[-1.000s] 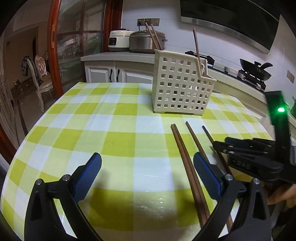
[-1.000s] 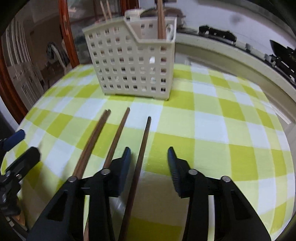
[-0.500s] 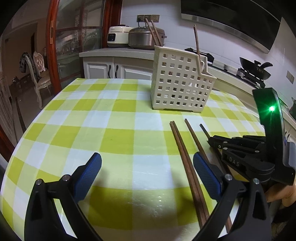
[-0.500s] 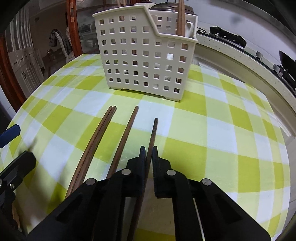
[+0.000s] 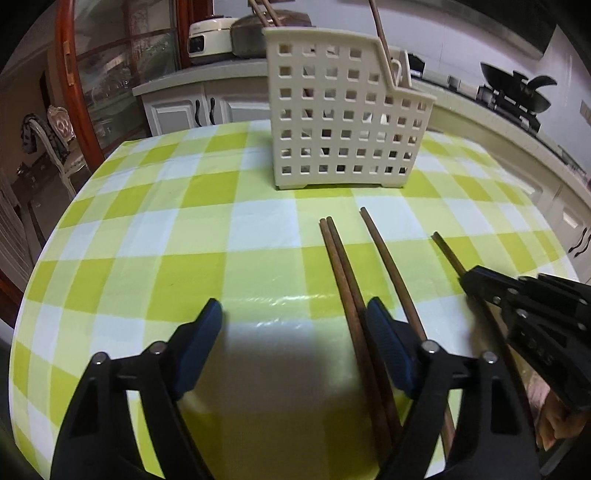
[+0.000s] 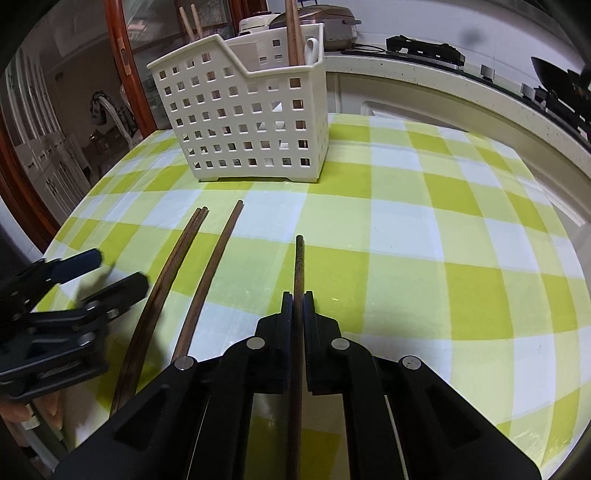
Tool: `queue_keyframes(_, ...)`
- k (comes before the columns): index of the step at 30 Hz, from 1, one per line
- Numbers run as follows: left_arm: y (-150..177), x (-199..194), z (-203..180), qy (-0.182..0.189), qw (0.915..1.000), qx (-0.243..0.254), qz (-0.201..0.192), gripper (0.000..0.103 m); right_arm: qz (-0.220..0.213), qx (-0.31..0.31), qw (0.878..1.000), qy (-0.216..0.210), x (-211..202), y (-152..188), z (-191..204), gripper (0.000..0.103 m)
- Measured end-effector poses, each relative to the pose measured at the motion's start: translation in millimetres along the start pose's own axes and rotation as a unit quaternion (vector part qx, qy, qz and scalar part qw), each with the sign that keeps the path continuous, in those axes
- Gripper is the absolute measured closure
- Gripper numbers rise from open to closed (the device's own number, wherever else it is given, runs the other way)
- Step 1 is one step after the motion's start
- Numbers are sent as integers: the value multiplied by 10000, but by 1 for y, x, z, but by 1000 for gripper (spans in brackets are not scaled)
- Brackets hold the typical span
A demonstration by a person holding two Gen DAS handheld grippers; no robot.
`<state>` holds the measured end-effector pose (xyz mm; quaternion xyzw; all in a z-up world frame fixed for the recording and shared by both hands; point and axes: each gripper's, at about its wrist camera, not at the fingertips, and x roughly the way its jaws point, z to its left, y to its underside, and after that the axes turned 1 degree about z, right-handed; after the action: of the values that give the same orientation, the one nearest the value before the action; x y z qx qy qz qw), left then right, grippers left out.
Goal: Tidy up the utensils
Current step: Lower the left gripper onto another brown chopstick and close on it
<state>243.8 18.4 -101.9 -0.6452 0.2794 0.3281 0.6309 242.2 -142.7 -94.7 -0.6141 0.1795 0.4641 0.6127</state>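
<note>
A white perforated utensil basket point(image 5: 340, 122) point(image 6: 243, 122) stands on the green-checked table point(image 5: 129, 240) and holds a few upright chopsticks. Three sets of brown chopsticks lie in front of it. My right gripper point(image 6: 298, 295) point(image 5: 476, 280) is shut on the rightmost single chopstick point(image 6: 298, 266) point(image 5: 448, 254). My left gripper point(image 5: 293, 314) point(image 6: 120, 267) is closing low over the table. The touching pair of chopsticks point(image 5: 343, 280) point(image 6: 177, 262) runs between its jaws, close beside the right blue pad point(image 5: 380, 332), and is not pressed. Another single chopstick point(image 5: 384, 254) point(image 6: 218, 254) lies between the pair and the held one.
Behind the table runs a kitchen counter point(image 5: 207, 77) with rice cookers point(image 5: 210, 33) and a black wok point(image 5: 517, 85) on the stove. A chair point(image 5: 51, 140) and a wooden door frame point(image 5: 77, 74) stand at the left. The table's rounded edge curves near on both sides.
My right gripper shut on the rightmost chopstick. My left gripper moved forward and right until the pair lay between its jaws, which have narrowed.
</note>
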Motion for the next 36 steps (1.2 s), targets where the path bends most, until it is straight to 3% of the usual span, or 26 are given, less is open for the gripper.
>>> queue_keyframes(11,-4,11,11,-8,9994,-337,108,29,4,63,9998,-166,-1,1,-2,97)
queue_keyframes(24,-6,18,-2,-143,9996,-124,201,32,4,69,9998,-163,-1,1,-3,97)
queue_keyframes(26,-7,18,-1,-147,9996,-129,185,35,5,77,9998,-171,-1,1,-3,97)
queue_keyframes(30,-7,16,-1,-120,9997,-88,168,53,2,89,9998,-188,-1,0,-3,97)
queue_keyframes(36,-6,14,-8,-91,9998,-5,149,62,3,65,9999,-155,-1,1,-2,97)
